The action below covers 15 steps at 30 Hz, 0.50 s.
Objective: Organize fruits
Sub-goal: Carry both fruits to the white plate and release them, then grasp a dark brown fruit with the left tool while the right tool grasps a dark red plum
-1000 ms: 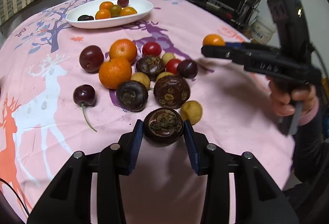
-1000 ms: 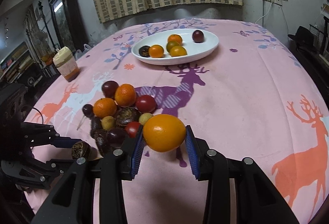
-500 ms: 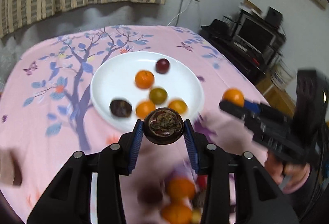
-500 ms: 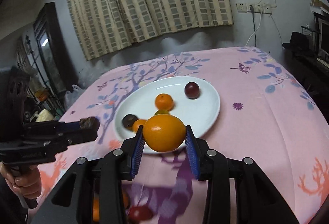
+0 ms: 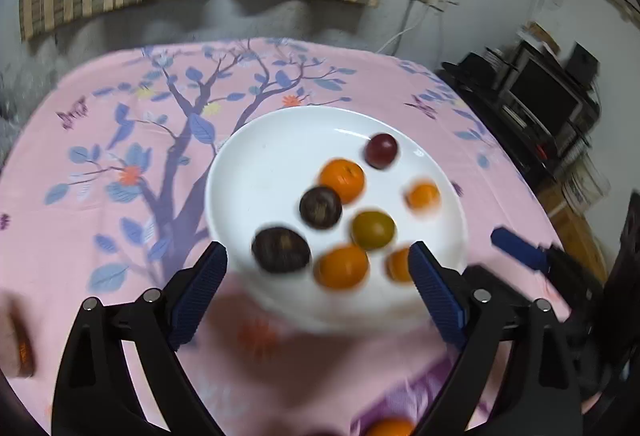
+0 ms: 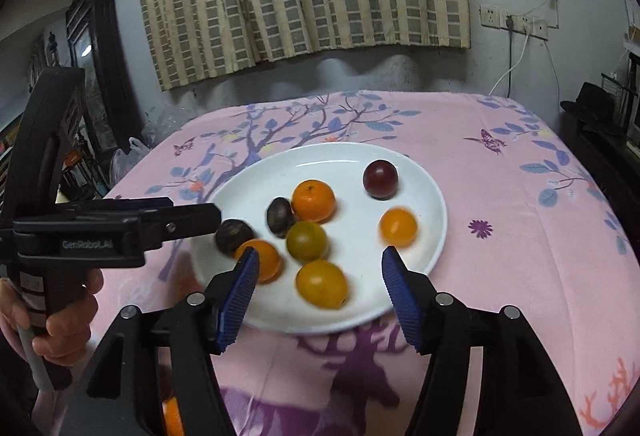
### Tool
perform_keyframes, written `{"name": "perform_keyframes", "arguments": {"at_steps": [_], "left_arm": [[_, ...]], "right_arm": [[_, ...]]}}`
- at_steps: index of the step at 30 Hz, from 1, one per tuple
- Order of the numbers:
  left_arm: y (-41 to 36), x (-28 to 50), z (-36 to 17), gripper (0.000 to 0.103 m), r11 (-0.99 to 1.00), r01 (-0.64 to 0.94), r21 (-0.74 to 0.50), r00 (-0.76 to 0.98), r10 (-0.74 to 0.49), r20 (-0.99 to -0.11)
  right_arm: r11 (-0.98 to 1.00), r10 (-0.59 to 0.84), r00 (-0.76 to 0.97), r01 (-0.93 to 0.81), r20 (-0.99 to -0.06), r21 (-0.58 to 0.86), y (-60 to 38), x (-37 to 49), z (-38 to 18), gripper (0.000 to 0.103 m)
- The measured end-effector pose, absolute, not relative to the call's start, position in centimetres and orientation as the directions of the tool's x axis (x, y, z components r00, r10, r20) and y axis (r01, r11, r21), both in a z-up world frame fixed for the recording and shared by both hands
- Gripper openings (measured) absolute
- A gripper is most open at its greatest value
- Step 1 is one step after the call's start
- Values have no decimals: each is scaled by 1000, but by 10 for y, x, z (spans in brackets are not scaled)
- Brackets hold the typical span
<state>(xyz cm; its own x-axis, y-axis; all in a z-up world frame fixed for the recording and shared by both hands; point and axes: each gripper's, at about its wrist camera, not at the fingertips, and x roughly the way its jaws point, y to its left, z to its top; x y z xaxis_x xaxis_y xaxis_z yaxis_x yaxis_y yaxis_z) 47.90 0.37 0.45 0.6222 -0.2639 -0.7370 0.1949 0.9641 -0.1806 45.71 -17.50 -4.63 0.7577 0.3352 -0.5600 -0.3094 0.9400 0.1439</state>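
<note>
While the left gripper [image 5: 318,292] hangs over the near rim of the plate [image 5: 256,172], its jaws are opening wide, with nothing pressed by the blue pads [image 5: 200,290]. Left wrist view: white oval plate on a pink cloth [image 5: 80,236] with a tree print. Fruit on the plate: two dark brown round fruits, one [image 5: 281,250] near the front rim and blurred, one [image 5: 321,207] behind it; a large orange [image 5: 343,180]; a dark red plum [image 5: 382,151] toward the back; a greenish fruit [image 5: 373,230]; a blurred small orange [image 5: 423,196] at right; an orange fruit [image 5: 342,267] at front; another partly hidden behind the right pad. Left half of the plate is bare. Cloth behind and left of the plate is open. Right gripper's blue tip [image 5: 520,249] shows just off the plate's right rim. One more orange fruit [image 5: 390,428] lies on the cloth at the bottom edge.

Right wrist view: right gripper [image 6: 318,286] over the plate's [image 6: 434,196] near rim, jaws opening, no fruit touching the pads. A yellow-orange fruit [image 6: 322,284] sits on the plate between the fingers, clear of both. The small orange [image 6: 398,227] is blurred. Plum [image 6: 380,180] glossy, well apart from the rest. The left gripper's black body [image 6: 120,232] reaches in from the left, a hand [image 6: 60,316] on its grip; its tip is beside the front dark fruit [image 6: 234,236]. Cloth to the right of the plate is open to the table edge.
</note>
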Motion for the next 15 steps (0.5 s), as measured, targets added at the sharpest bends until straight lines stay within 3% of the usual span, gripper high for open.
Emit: {"name": "perform_keyframes", "arguments": {"at_steps": [8,15], "left_arm": [[28,361,10,97,978,145,-152,681,-210,-702],[55,285,-23,97,976,101,-194,717,-207,-666]], "right_arm": [[919,373,756,-382,-537,100,-167,365,-37,69],[906,415,710,-377,-569,192,-176,303,-63,69]]}}
